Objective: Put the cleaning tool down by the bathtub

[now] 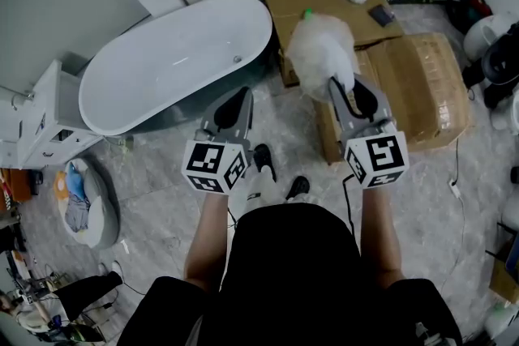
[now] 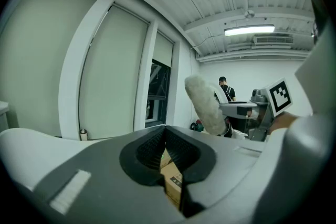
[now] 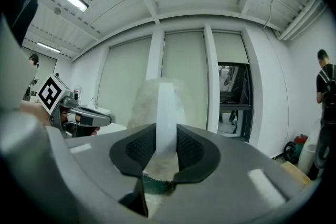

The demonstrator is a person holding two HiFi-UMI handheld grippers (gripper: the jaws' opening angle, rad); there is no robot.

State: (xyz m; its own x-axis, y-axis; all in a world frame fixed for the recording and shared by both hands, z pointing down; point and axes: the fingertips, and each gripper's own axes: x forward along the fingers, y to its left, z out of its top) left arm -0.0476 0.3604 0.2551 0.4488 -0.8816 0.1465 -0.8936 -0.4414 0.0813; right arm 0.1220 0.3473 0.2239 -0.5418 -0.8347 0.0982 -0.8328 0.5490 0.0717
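The cleaning tool is a fluffy white duster (image 1: 323, 53) with a pale handle (image 3: 166, 113) and a green tip. It stands upright above the cardboard boxes, to the right of the bathtub. My right gripper (image 1: 345, 96) is shut on its handle, which runs up between the two pads (image 3: 137, 150). The left gripper view shows the duster's head (image 2: 205, 105) to its right. The white oval bathtub (image 1: 174, 65) lies ahead and to the left. My left gripper (image 1: 231, 113) hovers near the tub's right end, shut, with nothing in it.
Flattened cardboard boxes (image 1: 409, 85) cover the floor right of the tub, with a small dark item (image 1: 381, 14) on one. A white cabinet (image 1: 40, 126) stands at the far left and a bag (image 1: 85, 202) on the floor. A person (image 2: 226, 87) stands in the background.
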